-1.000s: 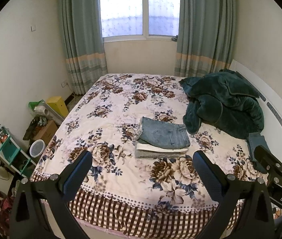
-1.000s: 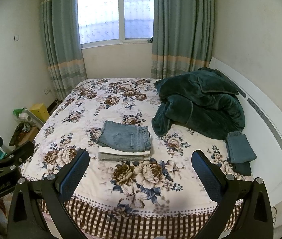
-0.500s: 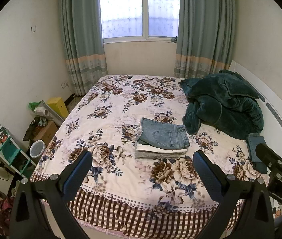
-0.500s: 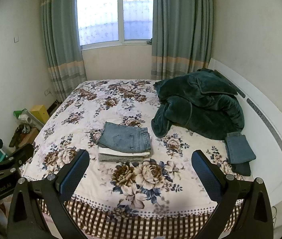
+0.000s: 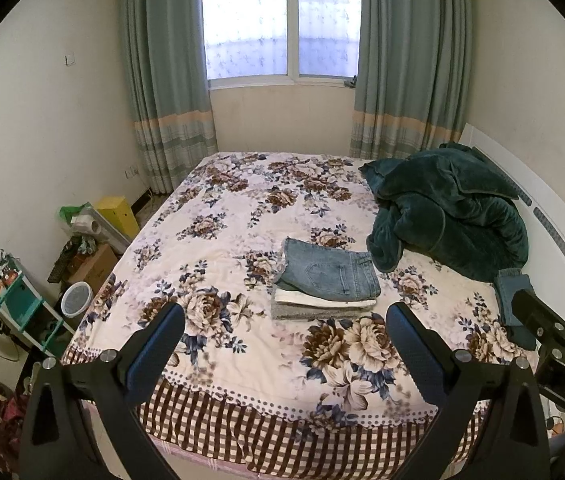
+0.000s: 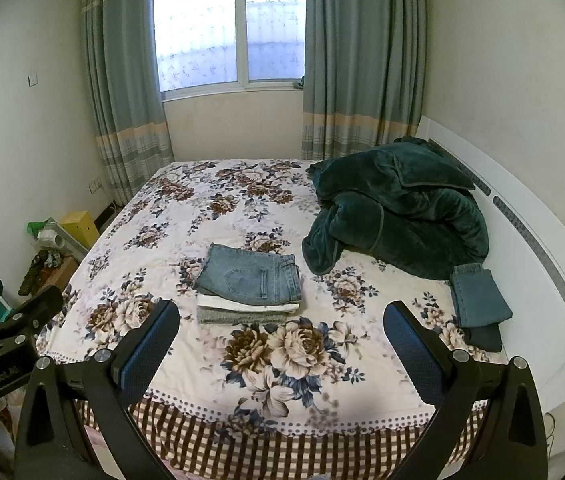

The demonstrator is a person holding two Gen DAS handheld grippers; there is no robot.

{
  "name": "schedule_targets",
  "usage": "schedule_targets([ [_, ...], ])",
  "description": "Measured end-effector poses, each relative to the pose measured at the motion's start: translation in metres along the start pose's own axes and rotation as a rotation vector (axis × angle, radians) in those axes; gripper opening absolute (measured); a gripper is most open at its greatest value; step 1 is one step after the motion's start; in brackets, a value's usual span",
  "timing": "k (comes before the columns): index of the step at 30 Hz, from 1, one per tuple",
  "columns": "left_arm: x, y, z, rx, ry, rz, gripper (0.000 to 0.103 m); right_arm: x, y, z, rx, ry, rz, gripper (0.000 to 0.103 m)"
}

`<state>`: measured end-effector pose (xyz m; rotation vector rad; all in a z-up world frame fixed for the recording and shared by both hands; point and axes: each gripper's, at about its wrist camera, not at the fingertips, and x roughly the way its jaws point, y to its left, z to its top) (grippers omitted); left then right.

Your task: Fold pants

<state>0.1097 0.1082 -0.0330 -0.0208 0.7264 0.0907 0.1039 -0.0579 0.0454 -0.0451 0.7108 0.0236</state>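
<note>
A stack of folded pants lies mid-bed, light blue jeans (image 5: 328, 272) (image 6: 252, 278) on top of a white pair (image 5: 322, 301) and a grey pair (image 6: 238, 316). A second small pile, folded blue jeans (image 6: 478, 296) (image 5: 512, 292) over a dark pair (image 6: 484, 338), lies at the right by the headboard. My left gripper (image 5: 284, 344) is open and empty, held back above the bed's foot edge. My right gripper (image 6: 282, 340) is open and empty at the same distance. Each gripper shows at the edge of the other's view.
The bed has a floral quilt (image 5: 242, 216) with a checked brown border (image 6: 282, 444). A crumpled dark green blanket (image 5: 450, 216) (image 6: 398, 208) lies at the right back. A white headboard (image 6: 522, 232) runs along the right. Boxes, a shelf and clutter (image 5: 82, 256) stand on the floor at left.
Both grippers have drifted slightly back and up from the bed; the view has shifted a little. The pants piles have not moved.
</note>
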Motion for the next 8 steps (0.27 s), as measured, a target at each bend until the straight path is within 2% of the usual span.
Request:
schedule_targets([
  [8,-0.0092,-0.0048,0.0003,0.014,-0.026,0.015,0.103,-0.0014,0.0000,0.0000,0.002,-0.002,0.001,0.103],
])
